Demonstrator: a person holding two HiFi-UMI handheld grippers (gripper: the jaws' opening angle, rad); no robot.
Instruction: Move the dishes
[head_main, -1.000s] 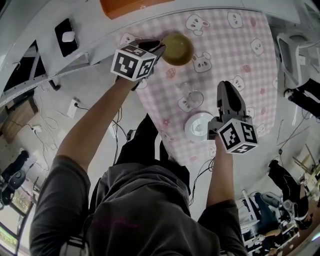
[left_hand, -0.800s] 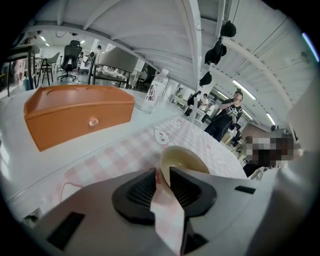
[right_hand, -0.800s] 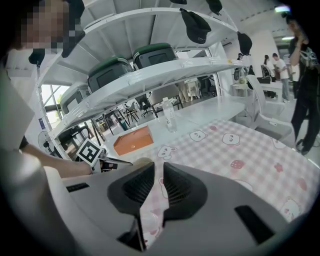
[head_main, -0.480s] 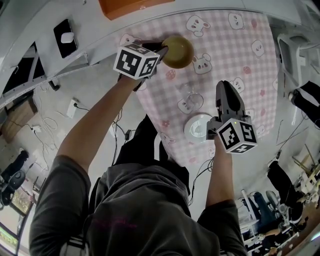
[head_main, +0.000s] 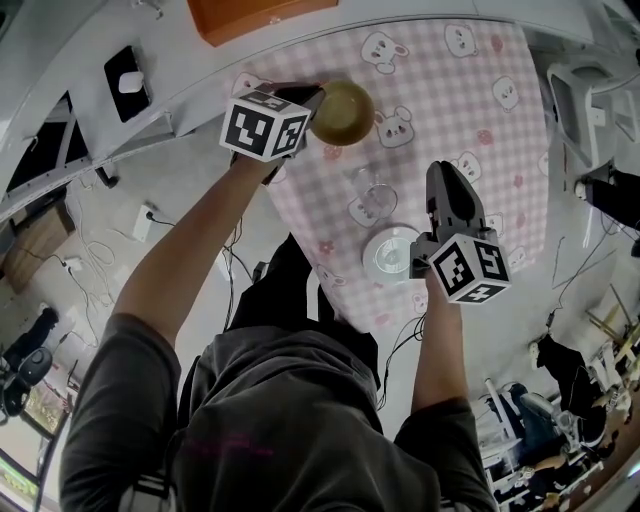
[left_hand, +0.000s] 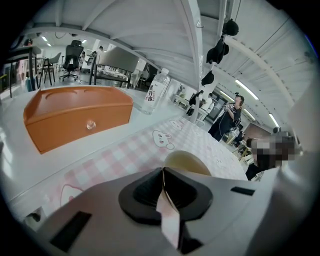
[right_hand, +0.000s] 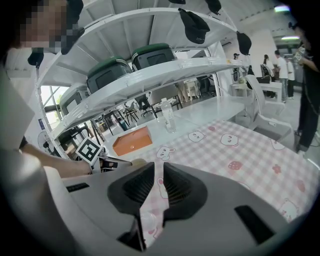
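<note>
A yellow bowl (head_main: 345, 112) stands on the pink checked tablecloth (head_main: 440, 90) near its far left edge. My left gripper (head_main: 316, 100) reaches it from the left. Its jaws have just been closing and are shut on the bowl's near rim (left_hand: 163, 187), which shows as a thin edge between the pads; the bowl (left_hand: 186, 162) rises just beyond. My right gripper (head_main: 447, 180) hovers at the near right with a narrow gap between its jaws (right_hand: 159, 167) and nothing in it. A white plate (head_main: 390, 255) lies to its left, with a clear glass (head_main: 373, 196) beyond.
An orange box (head_main: 258, 14) sits on the white surface beyond the cloth, with a water bottle (left_hand: 156, 92) near it. White shelf frames (right_hand: 150, 75) arch overhead. A white chair (head_main: 585, 95) stands at the table's right side. People stand in the room's background.
The left gripper's jaws have closed onto the bowl's rim. Both hands stayed where they were; the right gripper's gap is unchanged.
</note>
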